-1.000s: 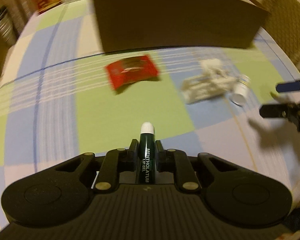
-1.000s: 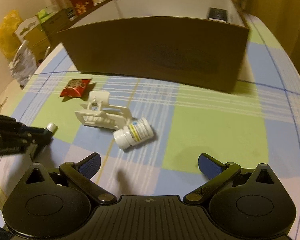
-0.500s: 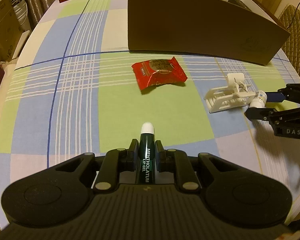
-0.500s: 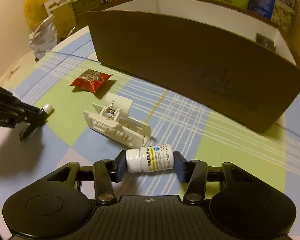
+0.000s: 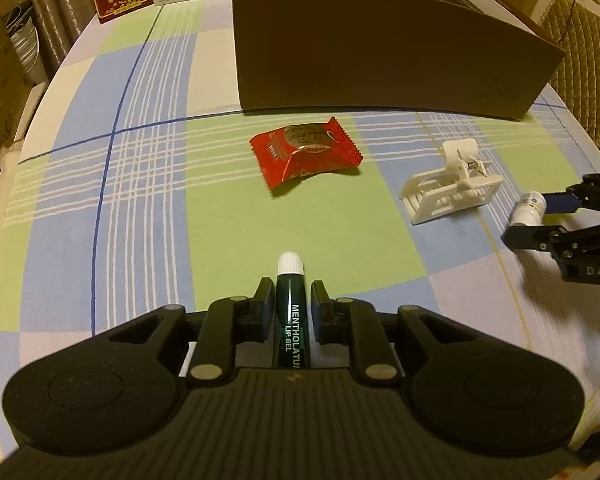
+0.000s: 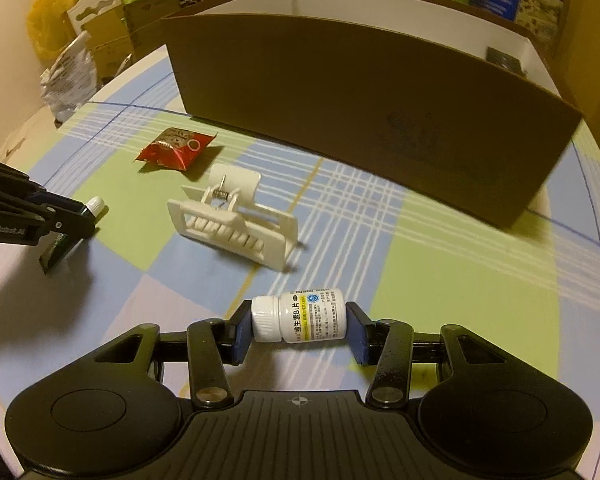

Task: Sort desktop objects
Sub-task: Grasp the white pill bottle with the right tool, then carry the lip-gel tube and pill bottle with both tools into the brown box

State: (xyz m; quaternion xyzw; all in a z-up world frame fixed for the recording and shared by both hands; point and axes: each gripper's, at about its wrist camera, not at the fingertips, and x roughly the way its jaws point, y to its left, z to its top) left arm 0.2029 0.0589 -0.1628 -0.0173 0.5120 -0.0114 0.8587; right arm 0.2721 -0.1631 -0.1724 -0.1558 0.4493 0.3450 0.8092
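Observation:
My left gripper (image 5: 290,296) is shut on a dark green lip gel tube (image 5: 291,320) with a white cap, which points forward above the checked tablecloth. In the right wrist view this gripper (image 6: 76,216) comes in from the left with the tube's cap (image 6: 95,203) sticking out. My right gripper (image 6: 298,320) is shut on a small white pill bottle (image 6: 308,316), held sideways, pads on cap and base; the left wrist view shows the same gripper (image 5: 536,216) and bottle (image 5: 529,210) at the right edge. A red snack packet (image 5: 304,152) and a white plastic clip (image 5: 450,188) lie on the cloth.
A large open cardboard box (image 6: 360,100) stands across the back of the table, with a dark item in its far right corner. Cartons and bags crowd the area behind and left of the table. A woven chair back (image 5: 580,60) rises at the right.
My right gripper went from wide open behind the lying pill bottle to shut on it, and the bottle now sits level between the pads. The left gripper kept its hold on the tube.

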